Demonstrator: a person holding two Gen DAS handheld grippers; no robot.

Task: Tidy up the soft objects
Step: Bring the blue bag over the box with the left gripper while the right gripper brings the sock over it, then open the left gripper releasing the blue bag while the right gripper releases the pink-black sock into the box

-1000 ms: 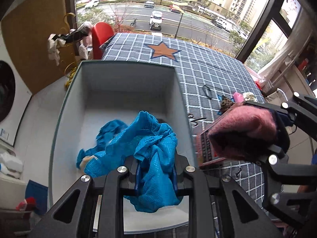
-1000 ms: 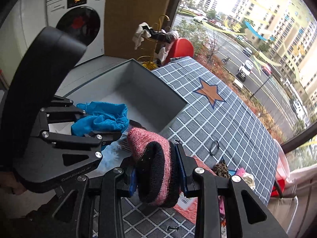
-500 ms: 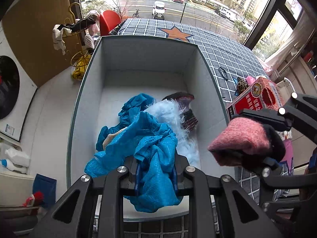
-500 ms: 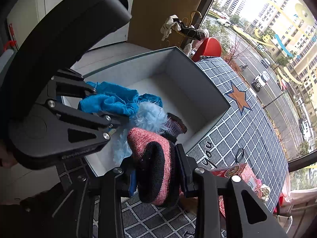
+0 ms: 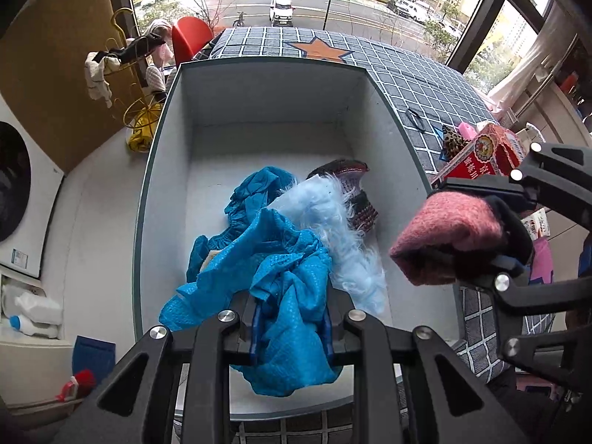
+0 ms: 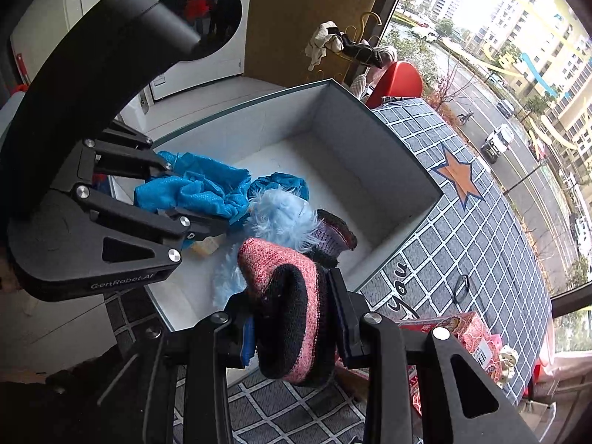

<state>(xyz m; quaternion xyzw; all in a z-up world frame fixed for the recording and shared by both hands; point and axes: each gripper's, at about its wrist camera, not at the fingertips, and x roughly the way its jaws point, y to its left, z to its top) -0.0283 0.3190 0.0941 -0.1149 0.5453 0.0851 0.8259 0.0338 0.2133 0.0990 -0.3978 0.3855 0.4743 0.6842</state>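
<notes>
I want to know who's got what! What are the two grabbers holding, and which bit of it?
The left gripper pinches a bunched fold of the blue cloth. The right gripper squeezes the pink and black sock around its middle.

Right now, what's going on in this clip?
A person is sorting soft items into a grey box on a checked tablecloth. The left gripper is shut on a blue cloth over the box; the right gripper is shut on a pink-and-black sock near the box's edge. Another blue cloth, a pale fluffy piece and a dark knitted item already lie inside.
</notes>
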